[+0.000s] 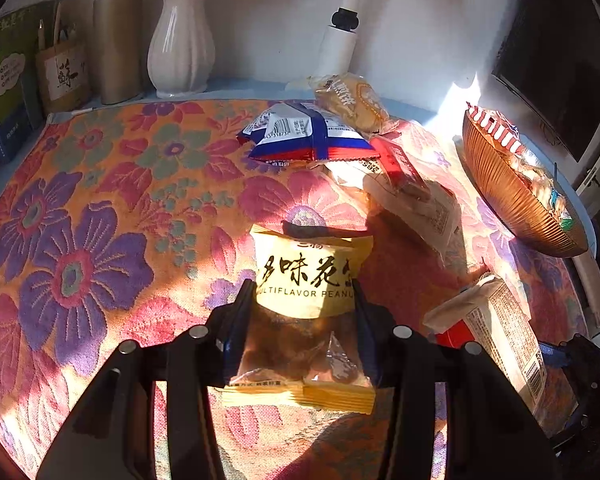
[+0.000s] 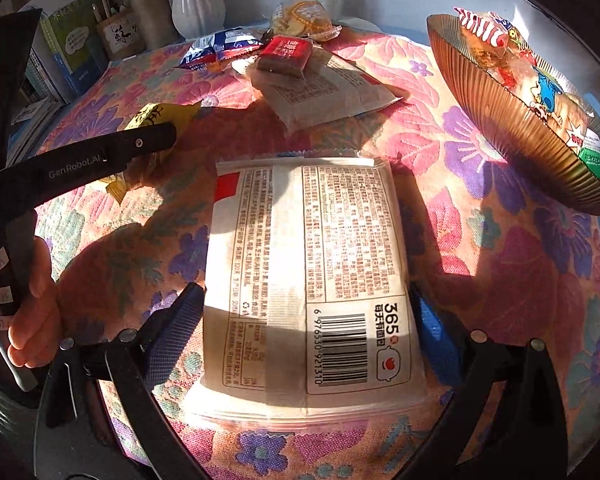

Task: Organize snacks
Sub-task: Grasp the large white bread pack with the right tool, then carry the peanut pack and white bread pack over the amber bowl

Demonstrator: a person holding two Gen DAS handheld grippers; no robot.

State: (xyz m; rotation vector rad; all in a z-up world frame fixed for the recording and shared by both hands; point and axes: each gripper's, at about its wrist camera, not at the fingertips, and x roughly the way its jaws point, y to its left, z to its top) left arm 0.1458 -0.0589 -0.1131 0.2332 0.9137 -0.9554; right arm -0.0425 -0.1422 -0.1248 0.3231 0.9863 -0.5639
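My left gripper point(image 1: 302, 292) is shut on a yellow multiflavor peanut packet point(image 1: 312, 276), held just above the flowered cloth point(image 1: 100, 208). The right wrist view shows the same packet point(image 2: 156, 114) at the left. My right gripper point(image 2: 306, 296) stands open astride a white bread pack point(image 2: 308, 264) that lies flat, barcode side up. Its blue pads point(image 2: 180, 320) sit close to the pack's two long edges without squeezing it. A ribbed golden bowl point(image 2: 500, 120) at the right holds several wrapped snacks.
Behind lie a blue-and-white packet point(image 1: 300, 136), a round pastry pack point(image 1: 352, 100), and a red pack point(image 1: 396, 164) on another white pack point(image 1: 420, 204). A white vase point(image 1: 180, 48), a canister, a pen holder and books line the back left. A hand point(image 2: 32, 312) grips the left tool.
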